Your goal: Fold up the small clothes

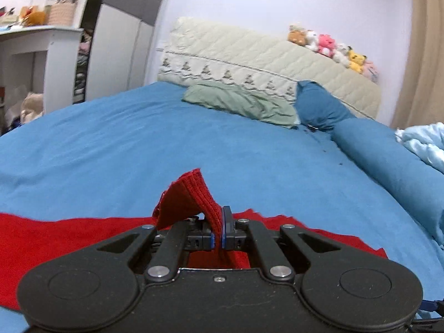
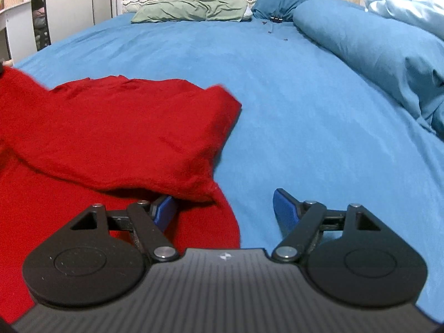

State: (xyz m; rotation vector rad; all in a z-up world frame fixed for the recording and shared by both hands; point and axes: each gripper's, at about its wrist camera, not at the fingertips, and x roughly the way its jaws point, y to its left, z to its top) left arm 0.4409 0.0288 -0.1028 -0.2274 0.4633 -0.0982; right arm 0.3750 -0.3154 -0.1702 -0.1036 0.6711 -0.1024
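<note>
My left black two-finger gripper (image 1: 218,231) is sitting closest to the lens, its blue-padded fingers pressed together and pinching a ribbed edge of the red knitted garment (image 1: 191,194), which is standing up in a small peak just above the pads while the rest of the cloth is lying flat across the blue bed sheet (image 1: 138,138) under me. My right black two-finger gripper (image 2: 224,211) is hanging with its blue fingers (image 2: 285,208) spread wide apart, holding nothing; the left finger is tucking under a folded-over flap of that same red garment (image 2: 119,127), and the right finger is hovering over bare blue sheet (image 2: 291,111) just beside the cloth's edge. The garment is lying at the near side of the bed, bunched in a loose fold toward my left. Farther off, a crumpled sage-green pillow (image 1: 238,101) is lying against a quilted cream headboard (image 1: 249,61), a dark blue pillow (image 1: 319,105) is leaning beside it, and a row of small plush toys (image 1: 330,45) is sitting on top of the headboard. A pale blue quilt (image 2: 410,0) is lying heaped at the right.
</note>
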